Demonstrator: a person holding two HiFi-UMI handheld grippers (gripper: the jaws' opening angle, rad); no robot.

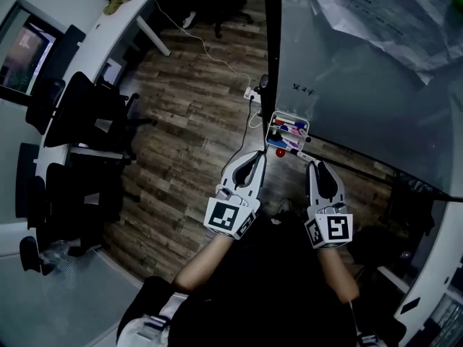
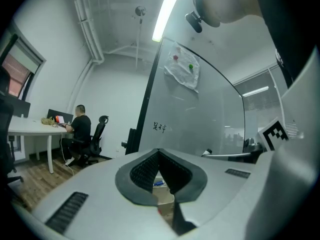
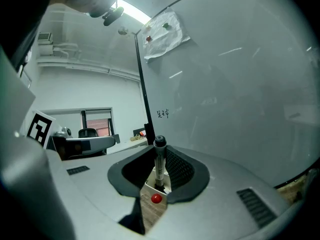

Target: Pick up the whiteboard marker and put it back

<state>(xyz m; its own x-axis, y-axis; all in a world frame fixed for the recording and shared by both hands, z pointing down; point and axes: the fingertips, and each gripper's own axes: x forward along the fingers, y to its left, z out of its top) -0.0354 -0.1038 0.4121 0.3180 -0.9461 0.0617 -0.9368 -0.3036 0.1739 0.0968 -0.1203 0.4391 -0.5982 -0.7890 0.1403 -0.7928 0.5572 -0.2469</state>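
whiteboard marker (image 3: 159,166) stands upright between the jaws of the right gripper (image 3: 159,153), close to their tips. the two dark pads are clamped on its grey barrel, and its black cap rises above the jaws. just beyond the jaw tips, under the lower end of the marker, a corner of a white tray (image 3: 149,181) is seen. a small red ball (image 3: 156,198) shows below the jaws, in the gap where they open downward. past the jaws and to their right rises the whiteboard (image 3: 225,84), with a little dark writing on it above the cap.

the left gripper (image 2: 159,153) has its jaws together, tip against tip, and nothing is between them. through the gap under these tips a piece of the same tray shows, with a blue marker (image 2: 159,183) lying in it. in the head view both grippers point toward this tray, the left one beside the right one, and the tray hangs on the board just ahead of the jaw tips.
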